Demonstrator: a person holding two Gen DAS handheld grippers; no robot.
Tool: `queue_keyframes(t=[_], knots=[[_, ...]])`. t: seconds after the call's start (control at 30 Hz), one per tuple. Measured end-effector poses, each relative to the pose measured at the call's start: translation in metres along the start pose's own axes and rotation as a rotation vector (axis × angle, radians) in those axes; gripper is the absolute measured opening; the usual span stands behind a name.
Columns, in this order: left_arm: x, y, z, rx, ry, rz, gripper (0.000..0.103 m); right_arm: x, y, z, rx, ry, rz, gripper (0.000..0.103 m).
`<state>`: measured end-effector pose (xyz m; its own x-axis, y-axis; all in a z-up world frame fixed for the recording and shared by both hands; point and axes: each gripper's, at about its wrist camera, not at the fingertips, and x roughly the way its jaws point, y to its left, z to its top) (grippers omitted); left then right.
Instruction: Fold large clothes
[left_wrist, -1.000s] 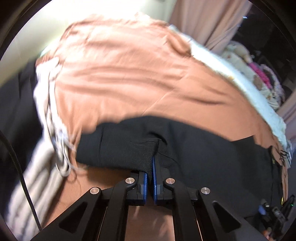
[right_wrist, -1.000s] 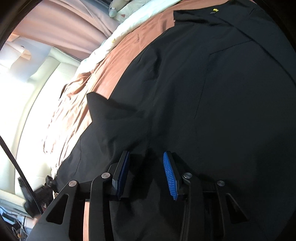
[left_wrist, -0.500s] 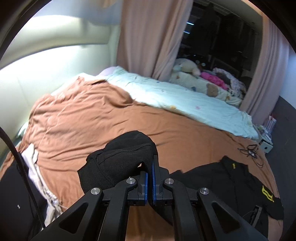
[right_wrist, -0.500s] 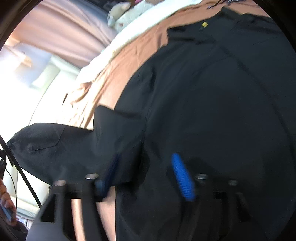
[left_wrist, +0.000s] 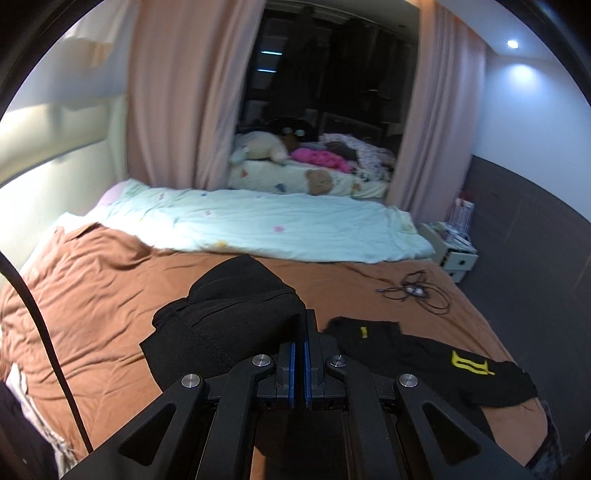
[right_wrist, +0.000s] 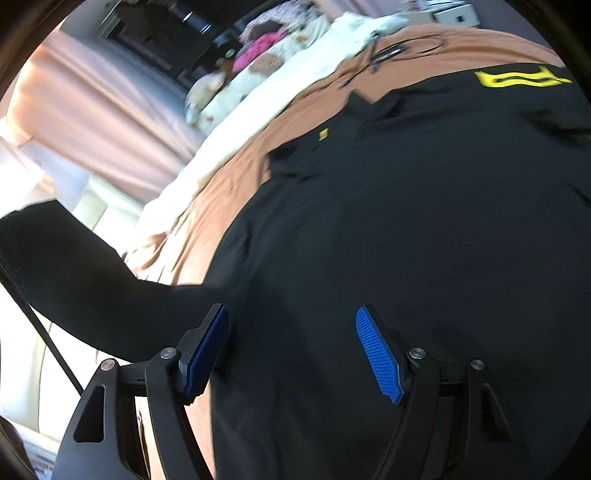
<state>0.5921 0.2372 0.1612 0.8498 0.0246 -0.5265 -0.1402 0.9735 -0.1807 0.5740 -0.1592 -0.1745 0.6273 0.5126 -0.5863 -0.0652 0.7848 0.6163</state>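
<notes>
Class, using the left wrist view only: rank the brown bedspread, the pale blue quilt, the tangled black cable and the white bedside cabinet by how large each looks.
1. brown bedspread
2. pale blue quilt
3. and 4. tangled black cable and white bedside cabinet: look alike, so unranked.

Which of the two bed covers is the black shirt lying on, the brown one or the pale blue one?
The brown cover. The black shirt lies spread on it, while the pale blue cover sits farther back, with no shirt on it.

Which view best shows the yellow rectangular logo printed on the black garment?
The right wrist view: the yellow rectangular logo appears large near the top of the black garment, though slightly blurred. The left wrist view shows it smaller but sharper, on fabric lying on the brown bedsheet.
</notes>
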Motion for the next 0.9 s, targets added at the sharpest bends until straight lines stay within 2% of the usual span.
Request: queue_keyframes(t=[0.17,0.33,0.6,0.63,0.7,0.73,0.8,0.83,0.87,0.9], knots=[[0.012,-0.065,0.008,0.070,0.011,-0.094,0.003,-0.013,-0.025,0.000,0.056,-0.033,-0.050,0.070],[0.045,-0.117,0.002,0.123,0.052,-0.169,0.003,-0.026,-0.034,0.009,0.116,-0.072,-0.067,0.070],[0.106,-0.185,-0.042,0.202,0.184,-0.359,0.003,-0.033,-0.036,0.012,0.183,-0.099,-0.092,0.071],[0.116,-0.196,-0.053,0.226,0.216,-0.393,0.003,-0.033,-0.036,0.011,0.189,-0.099,-0.105,0.074],[0.133,-0.212,-0.073,0.267,0.279,-0.412,0.004,-0.037,-0.040,0.010,0.201,-0.106,-0.113,0.076],[0.145,-0.216,-0.083,0.281,0.322,-0.414,0.012,-0.040,-0.041,0.010,0.209,-0.107,-0.114,0.076],[0.165,-0.220,-0.100,0.271,0.407,-0.444,0.041,-0.042,-0.042,0.011,0.228,-0.107,-0.115,0.076],[0.171,-0.218,-0.108,0.260,0.429,-0.448,0.068,-0.045,-0.043,0.011,0.233,-0.106,-0.116,0.076],[0.172,-0.214,-0.113,0.257,0.431,-0.443,0.085,-0.044,-0.043,0.011,0.240,-0.104,-0.123,0.076],[0.174,-0.208,-0.119,0.256,0.425,-0.428,0.088,-0.042,-0.043,0.012,0.244,-0.099,-0.127,0.076]])
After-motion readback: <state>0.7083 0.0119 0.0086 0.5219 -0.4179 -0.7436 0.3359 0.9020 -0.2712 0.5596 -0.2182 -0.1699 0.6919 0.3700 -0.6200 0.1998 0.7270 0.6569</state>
